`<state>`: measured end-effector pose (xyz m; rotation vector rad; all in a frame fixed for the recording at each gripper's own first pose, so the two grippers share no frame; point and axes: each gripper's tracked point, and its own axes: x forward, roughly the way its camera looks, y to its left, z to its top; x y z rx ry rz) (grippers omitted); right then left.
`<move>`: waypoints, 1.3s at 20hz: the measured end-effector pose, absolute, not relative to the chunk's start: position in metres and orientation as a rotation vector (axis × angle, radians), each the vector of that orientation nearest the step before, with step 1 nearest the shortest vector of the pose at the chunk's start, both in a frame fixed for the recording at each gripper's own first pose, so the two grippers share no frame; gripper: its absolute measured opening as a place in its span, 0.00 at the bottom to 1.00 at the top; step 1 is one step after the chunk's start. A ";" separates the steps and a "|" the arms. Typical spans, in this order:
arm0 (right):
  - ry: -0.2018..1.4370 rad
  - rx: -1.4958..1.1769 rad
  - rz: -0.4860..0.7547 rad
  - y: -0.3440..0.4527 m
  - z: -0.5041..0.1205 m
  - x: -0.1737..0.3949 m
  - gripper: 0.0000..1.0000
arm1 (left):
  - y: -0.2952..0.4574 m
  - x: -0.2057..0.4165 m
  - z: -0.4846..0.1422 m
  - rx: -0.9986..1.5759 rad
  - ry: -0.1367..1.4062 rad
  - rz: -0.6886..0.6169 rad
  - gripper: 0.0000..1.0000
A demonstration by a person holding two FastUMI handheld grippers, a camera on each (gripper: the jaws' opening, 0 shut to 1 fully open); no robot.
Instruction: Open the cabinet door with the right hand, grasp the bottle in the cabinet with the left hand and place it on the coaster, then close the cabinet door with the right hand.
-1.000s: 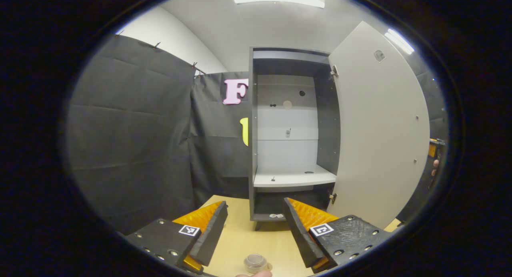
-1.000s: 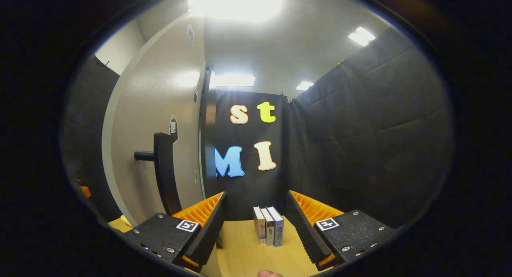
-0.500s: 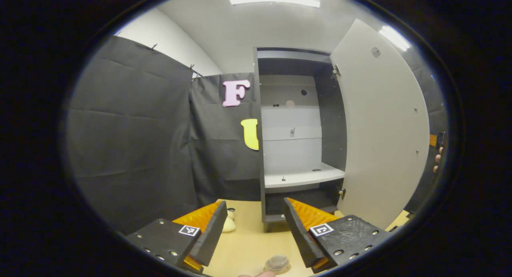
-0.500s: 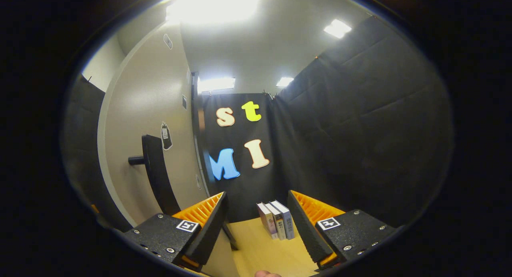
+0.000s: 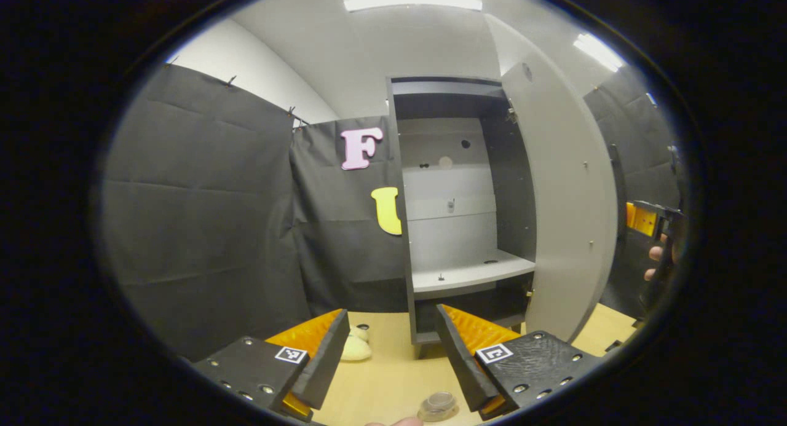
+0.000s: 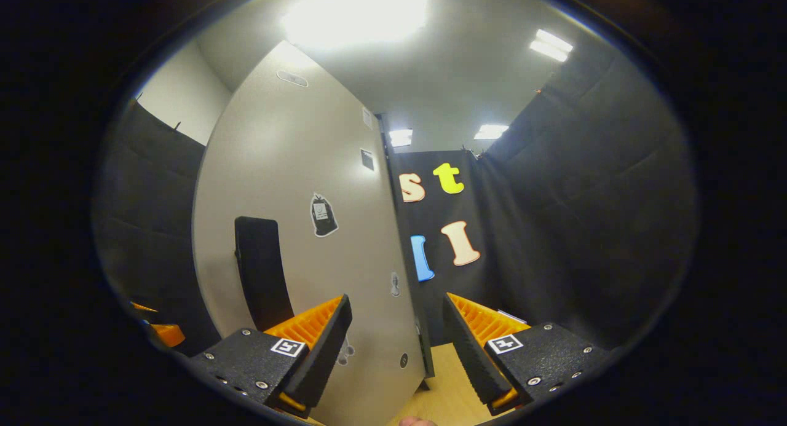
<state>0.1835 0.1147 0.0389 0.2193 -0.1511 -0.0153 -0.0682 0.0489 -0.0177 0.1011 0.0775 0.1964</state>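
So the cabinet [image 5: 455,186] is standing on the table [image 5: 381,377] with its door [image 5: 569,205] swung partway out, hinged on the cabinet's right side in the left gripper view. Inside you can see a pale shelf [image 5: 470,271] with nothing bottle-shaped on it.

The left tongs [image 5: 391,358] are spread wide apart, holding nothing, hovering over the table in front of the cabinet. Right at the bottom edge between the fingers sits the bottle [image 5: 438,406], a small clear thing seen from above, resting on the table. I can't make out a coaster under it. A pale lumpy object [image 5: 355,347] lies on the table just left of the cabinet's foot.

Over at the far right of that view you can see the right tongs [image 5: 645,220] with a hand [image 5: 655,261] gripping them, beyond the door's edge.

In the right gripper view the right tongs [image 6: 393,346] are spread open too, nothing between them. The door's outer face [image 6: 320,217] is close in front, with its dark handle [image 6: 261,269] just up and left of the left finger. Not touching it, as far as I can tell.
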 end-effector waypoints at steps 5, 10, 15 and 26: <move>-0.174 0.182 0.026 0.125 0.045 0.175 0.93 | 0.052 -0.078 -0.005 0.108 0.050 0.185 0.84; -0.114 0.195 0.054 0.137 0.032 0.168 0.93 | 0.042 -0.079 -0.001 0.114 0.046 0.141 0.84; -0.076 0.180 0.086 0.148 0.028 0.166 0.92 | 0.025 -0.079 0.003 0.141 0.039 0.099 0.85; 0.022 0.143 0.159 0.157 -0.003 0.175 0.93 | 0.022 -0.062 0.012 0.127 0.025 0.109 0.82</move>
